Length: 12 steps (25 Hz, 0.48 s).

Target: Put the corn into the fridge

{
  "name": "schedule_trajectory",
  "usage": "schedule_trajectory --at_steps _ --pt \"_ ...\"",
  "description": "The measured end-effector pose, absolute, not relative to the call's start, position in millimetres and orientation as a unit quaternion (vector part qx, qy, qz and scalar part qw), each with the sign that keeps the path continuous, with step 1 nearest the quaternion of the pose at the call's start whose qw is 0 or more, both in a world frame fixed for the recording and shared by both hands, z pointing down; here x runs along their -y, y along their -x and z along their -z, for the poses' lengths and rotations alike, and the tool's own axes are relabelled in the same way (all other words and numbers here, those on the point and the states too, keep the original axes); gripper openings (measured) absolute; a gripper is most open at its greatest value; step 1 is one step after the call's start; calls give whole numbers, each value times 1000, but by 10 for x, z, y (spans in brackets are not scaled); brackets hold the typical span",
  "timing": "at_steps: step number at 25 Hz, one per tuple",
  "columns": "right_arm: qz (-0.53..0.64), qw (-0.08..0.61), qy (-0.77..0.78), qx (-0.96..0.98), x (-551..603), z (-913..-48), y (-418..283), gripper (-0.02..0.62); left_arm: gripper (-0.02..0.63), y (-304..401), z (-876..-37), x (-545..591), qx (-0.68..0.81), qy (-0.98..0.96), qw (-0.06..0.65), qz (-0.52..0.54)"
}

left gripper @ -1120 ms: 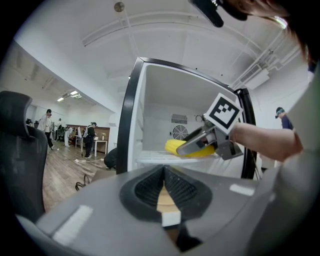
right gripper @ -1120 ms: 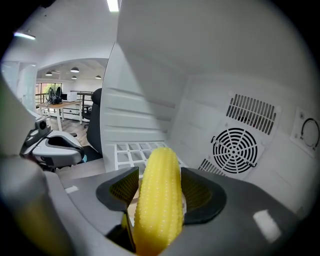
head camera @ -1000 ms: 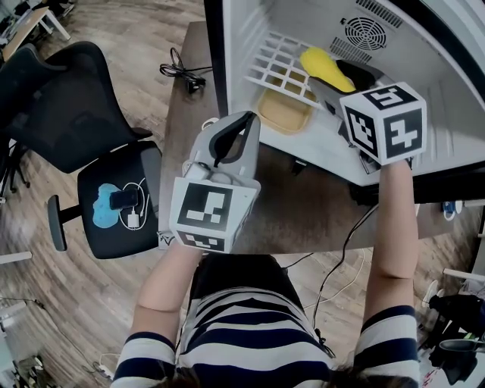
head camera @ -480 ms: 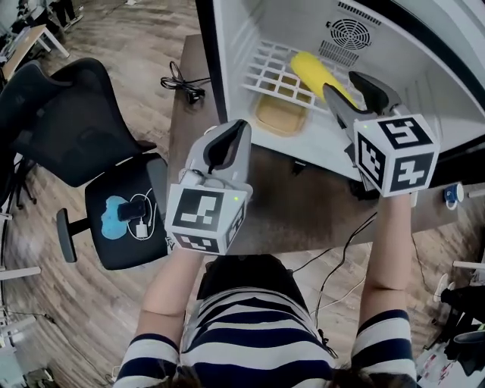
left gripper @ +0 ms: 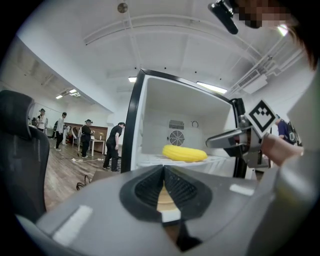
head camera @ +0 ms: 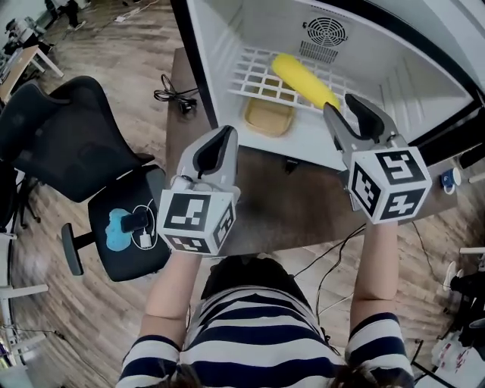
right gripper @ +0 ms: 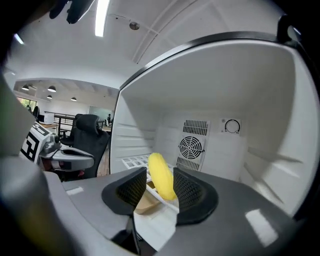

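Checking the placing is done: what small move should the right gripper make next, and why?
Probably draw the right gripper back clear of the white fridge: the yellow corn cob already lies on the white wire shelf, and the gripper's jaws, just closing, grip nothing.

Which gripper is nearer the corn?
The right gripper, at the mouth of the fridge just short of the corn; its empty jaws have just been closing. The left gripper hangs farther back, jaws shut.

corn (head camera: 305, 79) on wire shelf (head camera: 248, 76) in fridge (head camera: 261, 23), tray (head camera: 269, 118) seemingly beneath shelf, chair (head camera: 68, 132) at left
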State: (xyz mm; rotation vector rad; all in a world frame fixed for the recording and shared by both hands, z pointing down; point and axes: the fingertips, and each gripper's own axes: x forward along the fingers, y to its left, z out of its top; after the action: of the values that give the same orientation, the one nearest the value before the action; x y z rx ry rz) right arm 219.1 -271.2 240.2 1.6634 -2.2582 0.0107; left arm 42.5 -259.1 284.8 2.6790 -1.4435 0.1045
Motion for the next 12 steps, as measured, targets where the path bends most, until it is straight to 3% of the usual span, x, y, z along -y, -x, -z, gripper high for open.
schedule_trajectory --at_steps 12 --pt "-49 125 -605 785 2269 -2697 -2225 54 0 -418 -2731 2391 468 -883 42 -8"
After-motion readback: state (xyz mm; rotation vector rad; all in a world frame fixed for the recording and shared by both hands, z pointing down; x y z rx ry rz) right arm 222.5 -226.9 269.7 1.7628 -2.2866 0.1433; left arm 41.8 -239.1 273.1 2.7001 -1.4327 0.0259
